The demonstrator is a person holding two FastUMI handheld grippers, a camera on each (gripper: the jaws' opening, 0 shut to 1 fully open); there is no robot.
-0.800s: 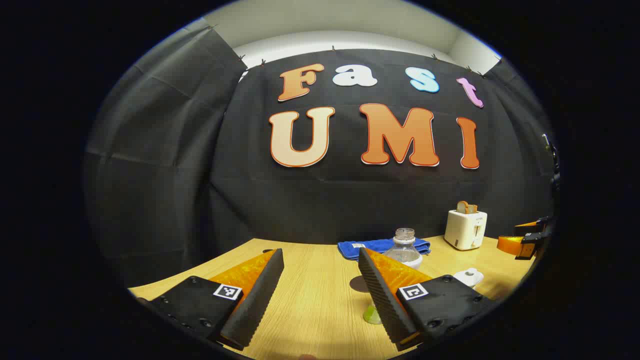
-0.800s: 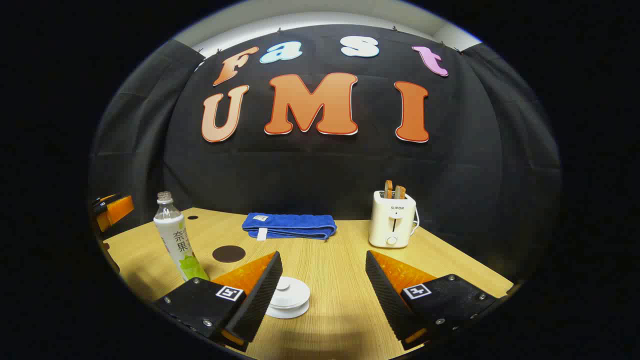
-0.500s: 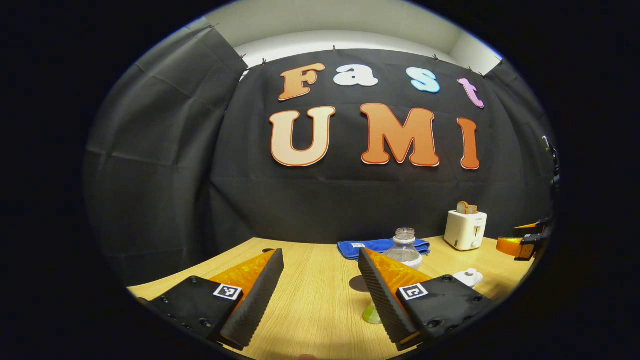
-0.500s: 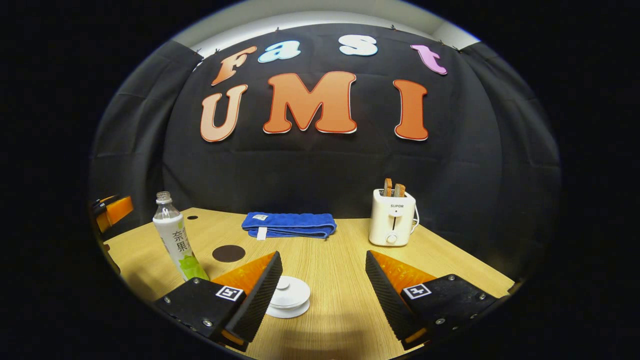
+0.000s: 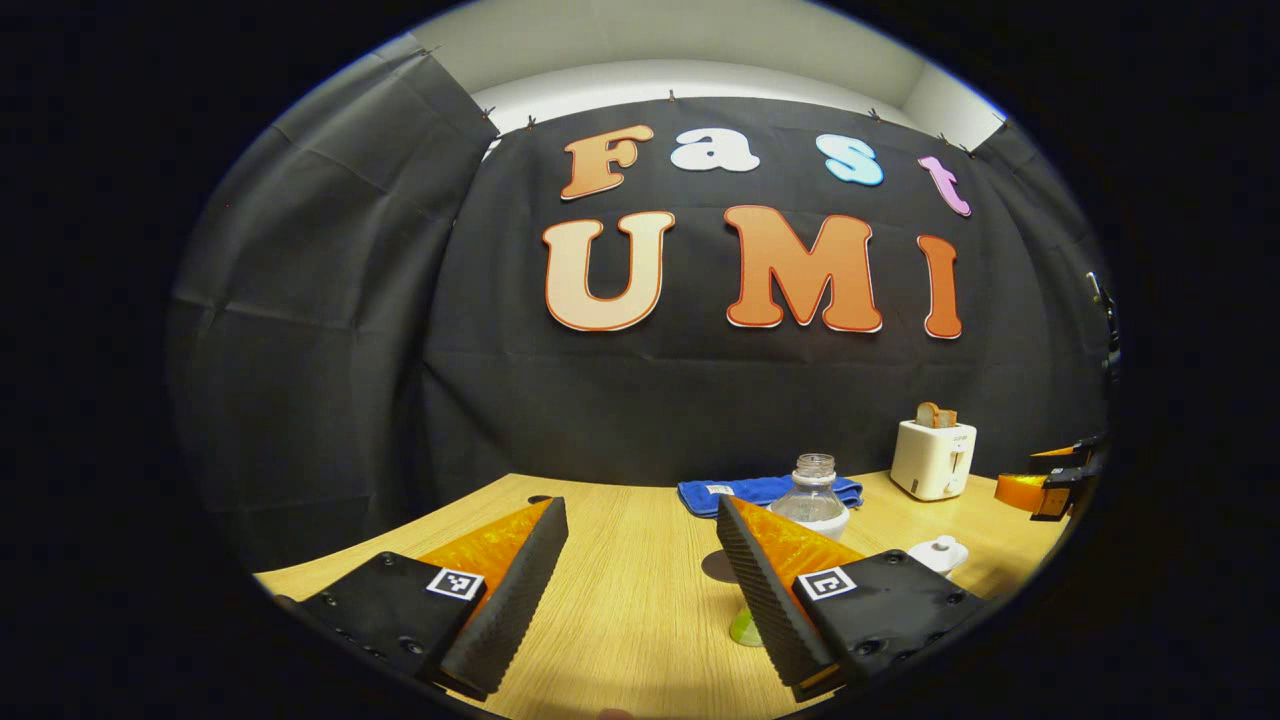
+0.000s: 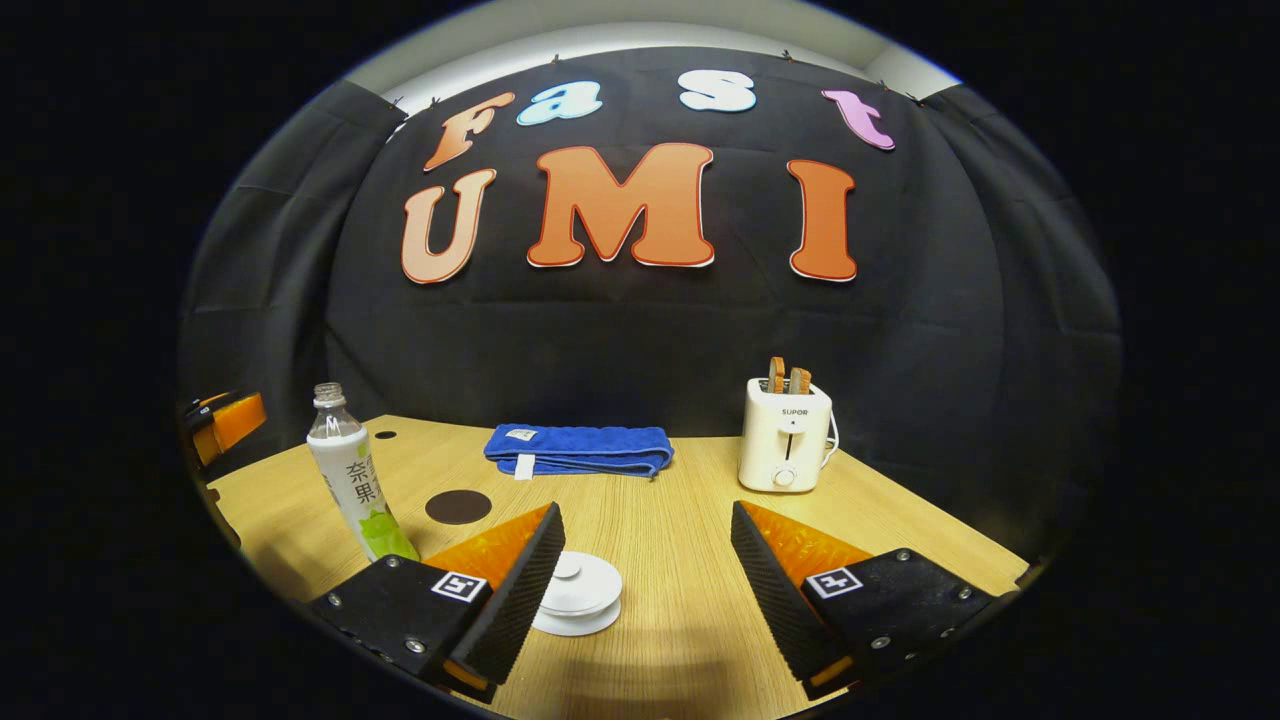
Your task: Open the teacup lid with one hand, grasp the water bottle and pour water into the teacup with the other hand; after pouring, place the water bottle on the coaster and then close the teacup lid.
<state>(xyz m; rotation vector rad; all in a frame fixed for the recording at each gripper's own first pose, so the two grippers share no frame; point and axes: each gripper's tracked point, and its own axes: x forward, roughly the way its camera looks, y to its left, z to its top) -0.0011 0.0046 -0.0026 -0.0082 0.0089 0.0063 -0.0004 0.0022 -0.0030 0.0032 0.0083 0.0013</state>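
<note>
Pale wood grain of the table (image 6: 680, 520) runs across the lower half of both views, and we see everything for the task standing on it untouched. In the right gripper view, the right gripper (image 6: 640, 555) sits at the bottom centre with its two fingers spread wide, nothing between them but bare table. Just behind its left-hand finger, at lower centre, stands the white teacup (image 6: 578, 598) with its lid (image 6: 570, 578) on, partly hidden by that finger. The water bottle (image 6: 350, 478) stands upright at the lower left of this frame, uncapped, and the dark round coaster (image 6: 458, 506) lies on the table between bottle and teacup, a little farther back. A folded blue towel (image 6: 578, 450) lies at mid-frame against the wall, and a white toaster (image 6: 787, 448) stands right of centre.

In the left gripper view, the left gripper (image 5: 640, 555) also fills the bottom centre, its fingers held well apart over bare wood. We find the water bottle (image 5: 812, 500) at lower right, mostly hidden behind the right-hand finger, with the coaster (image 5: 716, 566) peeking out beside that finger. The lidded teacup (image 5: 938, 552) sits farther to the lower right, and the other gripper (image 5: 1050, 483) shows at the right edge.
</note>
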